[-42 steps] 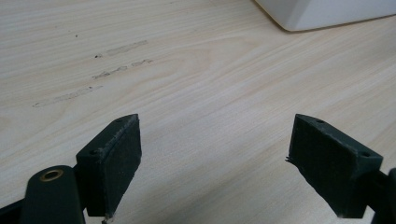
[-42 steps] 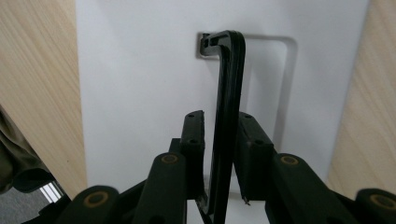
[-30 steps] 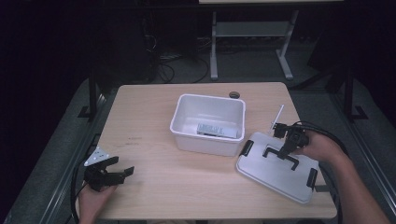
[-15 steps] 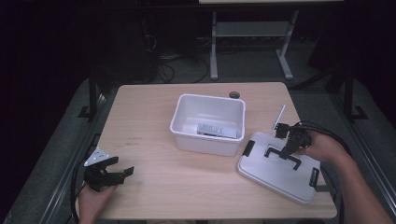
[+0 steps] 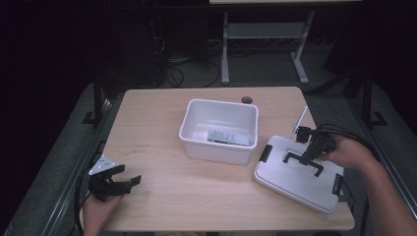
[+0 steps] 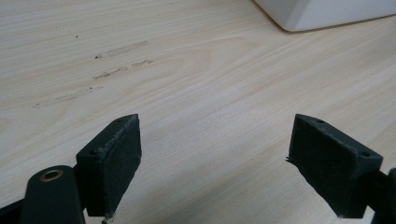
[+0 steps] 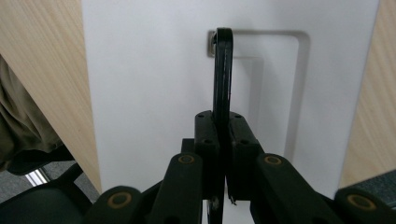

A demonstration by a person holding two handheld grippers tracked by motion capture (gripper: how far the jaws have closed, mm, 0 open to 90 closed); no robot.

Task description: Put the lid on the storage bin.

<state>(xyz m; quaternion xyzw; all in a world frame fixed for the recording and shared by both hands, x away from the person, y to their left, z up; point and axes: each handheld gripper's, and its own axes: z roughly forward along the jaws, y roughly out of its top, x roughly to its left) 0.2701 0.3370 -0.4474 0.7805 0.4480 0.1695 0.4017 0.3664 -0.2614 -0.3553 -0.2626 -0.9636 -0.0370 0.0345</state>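
Clamping lid [image 5: 295,177] handle [image 7: 222,70] raised edge-on: right hand-held gripper [image 5: 309,155]; left hand-held gripper [image 5: 129,182] agape, empty

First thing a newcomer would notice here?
The right gripper, at the table's right edge, shut on the black handle of the white lid. Next, the open white bin mid-table with a small box inside. The left gripper rests open near the front left.

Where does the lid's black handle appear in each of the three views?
High view: the black handle is right of centre, on the white lid, clamped by the right gripper.
Left gripper view: not in it; bare table and a corner of the white bin.
Right gripper view: centre, edge-on, rising from the shut jaws.
Shared landmark: the wooden table.
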